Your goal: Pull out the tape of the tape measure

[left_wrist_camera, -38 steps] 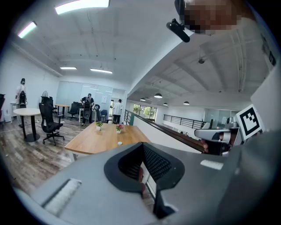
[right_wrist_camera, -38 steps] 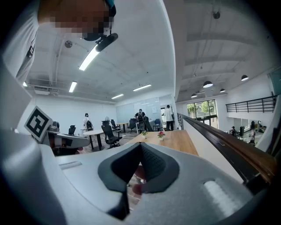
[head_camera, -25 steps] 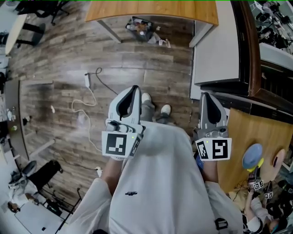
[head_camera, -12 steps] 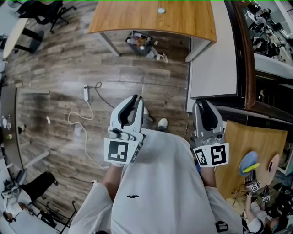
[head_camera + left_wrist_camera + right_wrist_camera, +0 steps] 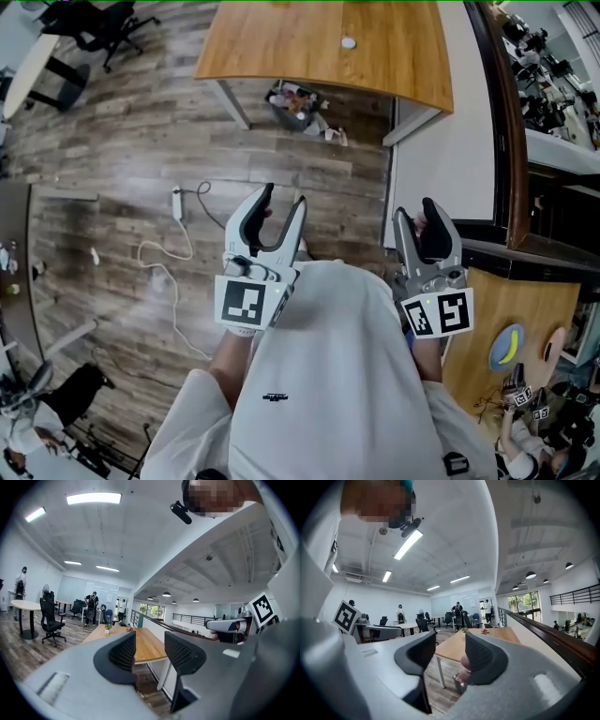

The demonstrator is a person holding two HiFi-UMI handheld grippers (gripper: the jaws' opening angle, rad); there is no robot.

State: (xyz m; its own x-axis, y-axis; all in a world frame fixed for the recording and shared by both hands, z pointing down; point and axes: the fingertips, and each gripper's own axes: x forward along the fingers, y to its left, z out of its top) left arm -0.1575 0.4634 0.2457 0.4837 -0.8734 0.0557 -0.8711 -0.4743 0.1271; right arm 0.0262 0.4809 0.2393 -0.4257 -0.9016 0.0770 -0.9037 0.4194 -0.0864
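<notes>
I see no tape measure that I can make out. A small round pale object (image 5: 348,42) lies on the wooden table (image 5: 281,37) ahead, too small to identify. My left gripper (image 5: 283,199) is held level at waist height over the floor. Its jaws have just been opening and stand apart with nothing between them (image 5: 150,651). My right gripper (image 5: 417,211) is beside it, also level. Its jaws have just been opening too and stand wide and empty (image 5: 450,656). Both point toward the table (image 5: 140,641), which is still some way off.
A bin of rubbish (image 5: 298,101) stands under the table. A white cable with a power strip (image 5: 176,199) lies on the wood floor at left. A white partition (image 5: 441,141) runs along the right, with a second wooden table (image 5: 506,309) behind it. People stand far off (image 5: 93,604).
Both grippers went from shut to open. They moved forward toward the wooden table, which now shows more fully at the top of the head view.
</notes>
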